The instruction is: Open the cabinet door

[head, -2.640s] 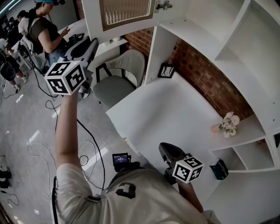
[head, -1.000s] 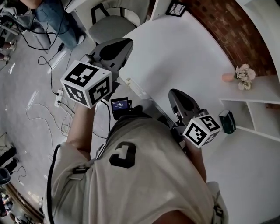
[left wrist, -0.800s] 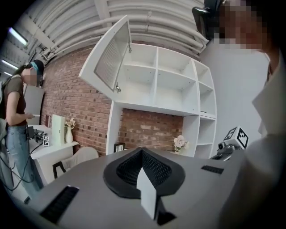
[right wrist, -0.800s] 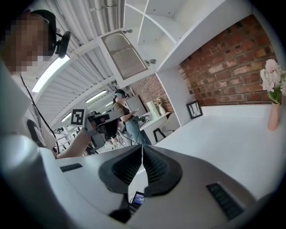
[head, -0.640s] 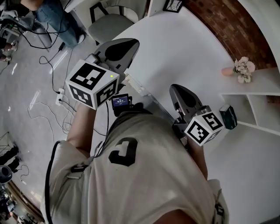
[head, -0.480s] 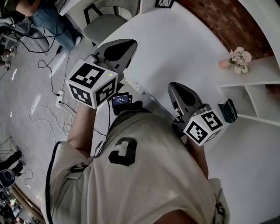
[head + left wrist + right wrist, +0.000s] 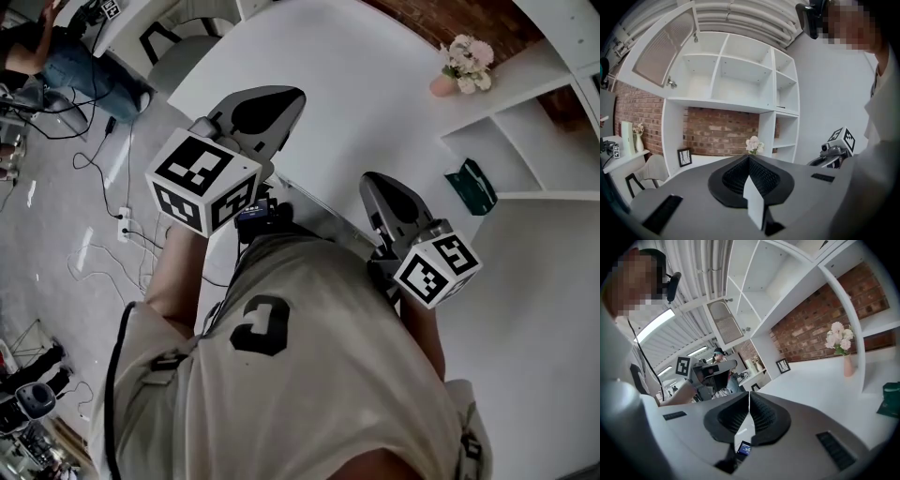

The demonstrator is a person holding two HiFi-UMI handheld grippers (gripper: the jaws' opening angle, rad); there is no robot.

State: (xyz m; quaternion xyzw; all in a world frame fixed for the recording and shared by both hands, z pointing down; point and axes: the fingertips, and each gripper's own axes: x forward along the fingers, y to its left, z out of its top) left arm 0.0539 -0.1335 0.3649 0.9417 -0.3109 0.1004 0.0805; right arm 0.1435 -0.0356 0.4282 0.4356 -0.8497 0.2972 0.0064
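- Head view: the left gripper (image 7: 274,105) and the right gripper (image 7: 384,195) hang over the table (image 7: 356,84) edge; the door is not seen here.
- Left gripper view: the jaws are pressed together on nothing. The cabinet door (image 7: 663,47) stands swung open, high and left of the gripper, well apart.
- Right gripper view: the jaws are together and empty too (the door is far up-left). I judge the opening done; the next move calls for no grasp.

1. A white worktop (image 7: 375,84) was seen running along a red brick wall (image 7: 722,131).
2. White open shelves (image 7: 740,70) were fitted above the worktop and at its side.
3. A grey chair (image 7: 183,58) was placed at the worktop's far end.
4. Black cables (image 7: 98,169) were strewn across a glossy grey floor (image 7: 47,309).
5. White pipes (image 7: 740,21) and strip lights (image 7: 654,324) were seen overhead.
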